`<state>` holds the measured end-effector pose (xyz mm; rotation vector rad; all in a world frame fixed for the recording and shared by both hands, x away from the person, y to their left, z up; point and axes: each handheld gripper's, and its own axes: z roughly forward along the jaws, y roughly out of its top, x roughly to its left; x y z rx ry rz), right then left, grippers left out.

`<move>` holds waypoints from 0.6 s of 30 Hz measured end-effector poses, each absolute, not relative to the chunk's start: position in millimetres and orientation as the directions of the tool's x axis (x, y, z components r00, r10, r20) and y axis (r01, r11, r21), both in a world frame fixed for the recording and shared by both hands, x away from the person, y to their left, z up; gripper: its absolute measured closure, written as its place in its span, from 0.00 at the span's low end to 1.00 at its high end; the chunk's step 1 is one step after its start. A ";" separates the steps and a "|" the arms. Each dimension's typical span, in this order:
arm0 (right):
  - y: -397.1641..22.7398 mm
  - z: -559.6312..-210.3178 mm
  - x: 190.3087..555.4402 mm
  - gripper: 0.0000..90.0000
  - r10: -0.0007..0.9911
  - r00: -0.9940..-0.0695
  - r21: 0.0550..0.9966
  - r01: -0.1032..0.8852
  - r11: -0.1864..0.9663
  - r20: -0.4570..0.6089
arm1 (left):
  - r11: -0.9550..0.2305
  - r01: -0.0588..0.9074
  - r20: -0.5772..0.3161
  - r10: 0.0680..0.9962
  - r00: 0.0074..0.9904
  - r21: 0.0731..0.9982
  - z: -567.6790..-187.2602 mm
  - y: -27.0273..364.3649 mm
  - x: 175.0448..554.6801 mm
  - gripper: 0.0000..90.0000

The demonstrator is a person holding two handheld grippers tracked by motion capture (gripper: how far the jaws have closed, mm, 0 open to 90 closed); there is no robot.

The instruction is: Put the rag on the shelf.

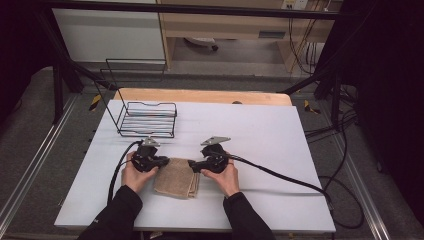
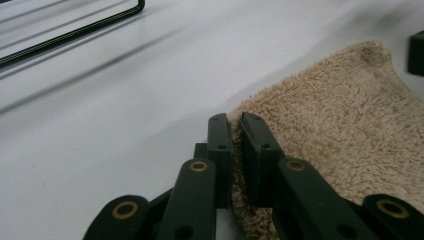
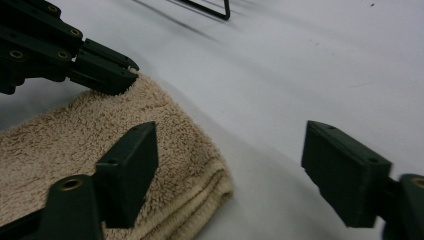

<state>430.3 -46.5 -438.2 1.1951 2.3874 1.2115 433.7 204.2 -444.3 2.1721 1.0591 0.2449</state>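
Both forearms come in from the bottom in dark sleeves, one claw per hand, pointed inward at each other down low. Left claw (image 1: pixel 161 161) has its jaws pinched almost together, just a sliver of gap between them. Right claw (image 1: pixel 193 165) has its jaws spread wide apart. The left hand (image 1: pixel 134 172) and right hand (image 1: pixel 226 176) sit roughly level, fairly close together.

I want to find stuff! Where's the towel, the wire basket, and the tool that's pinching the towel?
towel (image 1: pixel 175 178): high view, middle of the folded cloth.
wire basket (image 1: pixel 148 120): high view, its barred floor.
left tool (image 2: pixel 236 131): left gripper view, between its tips, shut on the towel's edge.
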 end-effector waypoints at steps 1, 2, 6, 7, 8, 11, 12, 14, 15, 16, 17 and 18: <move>-44.5 -440.2 430.7 0.31 0.741 -0.652 0.750 0.570 0.336 0.163 | -0.423 0.618 -0.126 0.750 0.649 0.662 -444.3 204.2 433.8 0.92; -42.9 -442.1 431.3 0.34 0.740 -0.651 0.750 0.571 0.333 0.167 | -0.424 0.617 -0.125 0.750 0.650 0.663 -444.4 204.2 433.7 0.92; -41.6 -445.5 431.7 0.47 0.748 -0.640 0.733 0.591 0.335 0.174 | -0.434 0.609 -0.112 0.748 0.655 0.664 -444.2 204.2 433.4 0.92; -41.6 -446.3 431.7 0.50 0.749 -0.641 0.727 0.594 0.344 0.169 | -0.436 0.607 -0.110 0.746 0.656 0.664 -444.2 204.3 433.6 0.92; -41.6 -446.6 431.6 0.52 0.749 -0.640 0.724 0.597 0.346 0.170 | -0.437 0.607 -0.110 0.746 0.657 0.664 -444.2 204.3 433.6 0.92; -41.0 -447.9 430.8 0.58 0.745 -0.641 0.714 0.607 0.347 0.183 | -0.437 0.606 -0.108 0.747 0.656 0.664 -444.1 204.1 433.3 0.92; -40.9 -448.4 430.7 0.60 0.745 -0.641 0.712 0.611 0.347 0.187 | -0.438 0.606 -0.107 0.746 0.657 0.664 -444.1 204.0 433.3 0.92; -40.8 -448.6 431.3 0.63 0.747 -0.636 0.707 0.619 0.342 0.196 | -0.437 0.606 -0.113 0.744 0.659 0.665 -444.5 204.1 433.5 0.92; -40.7 -448.6 431.6 0.64 0.748 -0.632 0.703 0.626 0.338 0.204 | -0.438 0.604 -0.109 0.744 0.659 0.666 -444.4 204.5 433.7 0.92; -40.5 -448.7 431.8 0.66 0.748 -0.629 0.700 0.632 0.334 0.211 | -0.438 0.604 -0.111 0.743 0.660 0.666 -444.5 204.8 433.9 0.91; -40.3 -449.0 431.8 0.68 0.748 -0.627 0.696 0.637 0.331 0.219 | -0.438 0.604 -0.111 0.742 0.661 0.666 -444.5 205.1 434.1 0.91; -40.0 -449.7 431.8 0.69 0.748 -0.625 0.693 0.642 0.330 0.223 | -0.435 0.605 -0.118 0.741 0.662 0.667 -444.9 204.9 434.2 0.91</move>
